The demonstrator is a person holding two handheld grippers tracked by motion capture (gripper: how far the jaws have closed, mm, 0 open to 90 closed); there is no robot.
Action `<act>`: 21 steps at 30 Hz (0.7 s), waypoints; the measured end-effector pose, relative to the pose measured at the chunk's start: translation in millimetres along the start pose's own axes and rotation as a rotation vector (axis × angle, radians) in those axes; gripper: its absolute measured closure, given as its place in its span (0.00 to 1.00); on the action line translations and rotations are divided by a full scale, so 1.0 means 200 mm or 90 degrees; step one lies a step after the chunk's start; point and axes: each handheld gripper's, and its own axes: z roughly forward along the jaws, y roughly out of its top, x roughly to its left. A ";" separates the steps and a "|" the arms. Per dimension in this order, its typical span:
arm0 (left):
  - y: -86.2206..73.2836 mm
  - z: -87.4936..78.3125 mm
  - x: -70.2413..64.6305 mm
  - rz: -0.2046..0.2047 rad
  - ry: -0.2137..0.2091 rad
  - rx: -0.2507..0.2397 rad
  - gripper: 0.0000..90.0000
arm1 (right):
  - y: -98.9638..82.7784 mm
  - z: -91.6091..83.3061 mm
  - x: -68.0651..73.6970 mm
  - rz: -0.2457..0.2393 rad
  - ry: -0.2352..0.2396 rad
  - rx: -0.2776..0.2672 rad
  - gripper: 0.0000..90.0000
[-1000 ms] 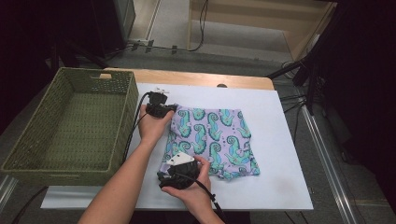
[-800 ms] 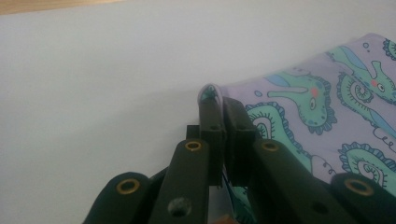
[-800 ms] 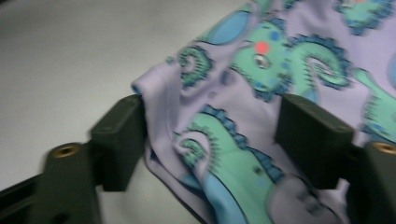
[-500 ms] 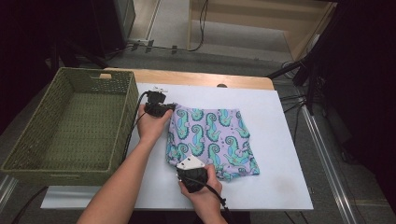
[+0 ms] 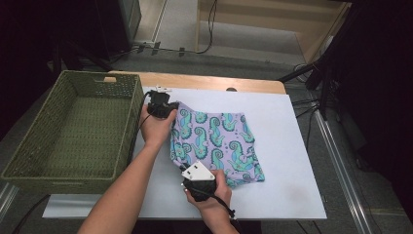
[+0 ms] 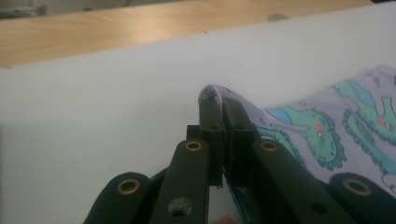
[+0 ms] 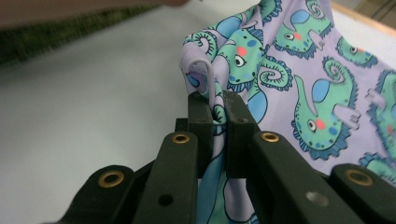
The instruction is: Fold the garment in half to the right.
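A lilac cloth (image 5: 219, 144) printed with green seahorses lies on the white board (image 5: 287, 146). My left gripper (image 5: 168, 108) is shut on its far left corner; in the left gripper view the cloth's corner (image 6: 212, 91) folds over the closed jaws of that gripper (image 6: 223, 105). My right gripper (image 5: 190, 170) has just been closing and now pinches the near left edge. In the right gripper view a fold of the cloth (image 7: 299, 79) is squeezed between the jaws of the right gripper (image 7: 217, 105) and is lifted a little off the board.
A green woven basket (image 5: 34, 161) stands to the left of the board. Behind the board runs a wooden table edge (image 5: 209, 83). Dark stands and cables are at the far right (image 5: 316, 83).
The right gripper has moved to the cloth's near left edge, closed on it and risen slightly. The left gripper has kept still on its corner.
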 end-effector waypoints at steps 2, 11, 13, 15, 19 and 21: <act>0.01 -0.03 0.02 -0.011 0.025 -0.013 0.97 | 0.04 0.01 0.02 -0.005 0.009 -0.020 0.92; 0.02 -0.05 0.04 -0.025 0.022 -0.031 0.97 | 0.08 0.03 0.06 0.017 0.022 -0.062 0.91; 0.03 -0.06 0.03 -0.025 0.013 -0.037 0.97 | 0.07 0.01 0.05 0.019 0.015 -0.073 0.91; 0.03 -0.06 0.02 -0.026 0.013 -0.043 0.97 | 0.06 -0.01 0.04 0.027 0.010 -0.075 0.91; 0.04 -0.08 0.01 -0.011 0.045 -0.052 0.97 | 0.07 0.00 0.04 0.029 0.013 -0.080 0.91; 0.04 -0.08 0.01 -0.010 0.054 -0.056 0.97 | 0.09 0.01 0.06 0.036 0.017 -0.079 0.91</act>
